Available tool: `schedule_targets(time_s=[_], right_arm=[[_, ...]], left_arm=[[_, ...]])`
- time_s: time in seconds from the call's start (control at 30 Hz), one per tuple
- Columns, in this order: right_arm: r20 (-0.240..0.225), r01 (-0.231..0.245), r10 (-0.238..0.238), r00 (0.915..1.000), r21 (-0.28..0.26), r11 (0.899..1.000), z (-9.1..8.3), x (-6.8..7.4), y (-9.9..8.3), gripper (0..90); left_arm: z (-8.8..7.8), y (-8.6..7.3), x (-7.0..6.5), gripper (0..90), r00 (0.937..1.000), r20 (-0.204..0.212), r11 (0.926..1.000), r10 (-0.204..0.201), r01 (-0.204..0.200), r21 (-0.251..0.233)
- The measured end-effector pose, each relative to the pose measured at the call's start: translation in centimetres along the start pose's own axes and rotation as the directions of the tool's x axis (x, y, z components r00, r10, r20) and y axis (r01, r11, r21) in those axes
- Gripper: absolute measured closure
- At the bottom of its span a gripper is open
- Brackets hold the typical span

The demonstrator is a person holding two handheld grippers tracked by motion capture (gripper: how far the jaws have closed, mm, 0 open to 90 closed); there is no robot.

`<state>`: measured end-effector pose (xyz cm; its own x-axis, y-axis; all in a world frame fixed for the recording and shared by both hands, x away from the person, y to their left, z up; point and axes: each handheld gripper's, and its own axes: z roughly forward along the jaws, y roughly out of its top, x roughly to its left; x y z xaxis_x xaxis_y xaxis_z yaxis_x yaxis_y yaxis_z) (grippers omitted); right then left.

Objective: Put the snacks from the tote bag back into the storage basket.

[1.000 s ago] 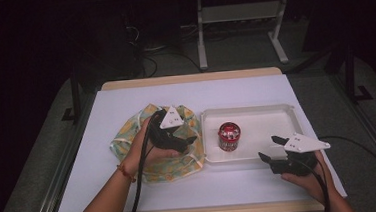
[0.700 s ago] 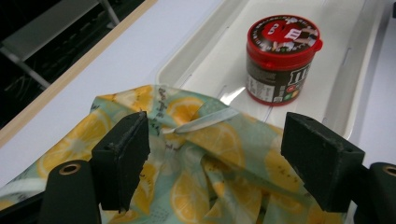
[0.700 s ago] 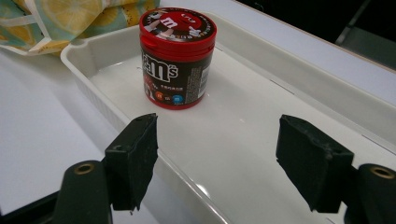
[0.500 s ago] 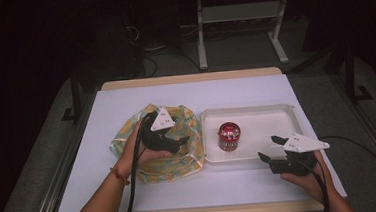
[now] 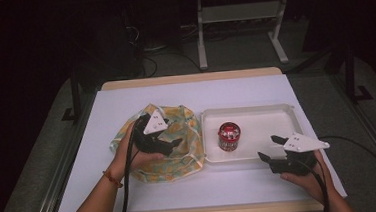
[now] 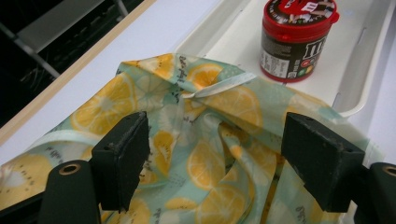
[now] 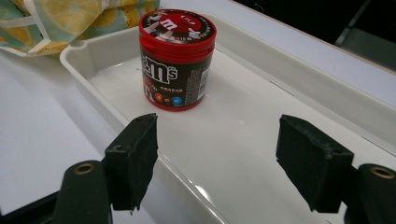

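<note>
The left tool (image 6: 217,163), jaws spread, is hovering over the lemon-print cloth (image 6: 205,140); it is probably needing a raised fold for grip, while the right tool (image 7: 217,158) is waiting unclenched.

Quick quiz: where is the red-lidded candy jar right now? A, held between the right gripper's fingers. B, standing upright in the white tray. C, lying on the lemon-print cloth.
B: the candy jar stands upright on the white tray floor, beyond the open right gripper.
</note>
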<state>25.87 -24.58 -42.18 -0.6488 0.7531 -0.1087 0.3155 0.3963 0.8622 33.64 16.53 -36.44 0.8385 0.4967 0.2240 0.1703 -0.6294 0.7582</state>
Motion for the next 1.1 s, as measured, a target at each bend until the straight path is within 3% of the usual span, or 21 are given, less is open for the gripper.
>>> schedule_targets(time_s=[0.6, 1.1], right_arm=[[-0.003, 0.006, -0.006, 1.0000, 0.003, 1.000, 0.1, 0.1, 0.0, 28.7], [-0.003, -0.001, 0.001, 1.0000, 0.006, 1.000, 0.1, 0.0, -0.1, 28.8]], left_arm=[[-1.0, -1.6, 0.7, 23.6, 0.9996, -0.025, 0.9991, 0.017, -0.016, 0.038], [-2.2, -3.2, 1.4, 20.4, 0.9985, -0.054, 0.9991, -0.009, 0.011, 0.042]])
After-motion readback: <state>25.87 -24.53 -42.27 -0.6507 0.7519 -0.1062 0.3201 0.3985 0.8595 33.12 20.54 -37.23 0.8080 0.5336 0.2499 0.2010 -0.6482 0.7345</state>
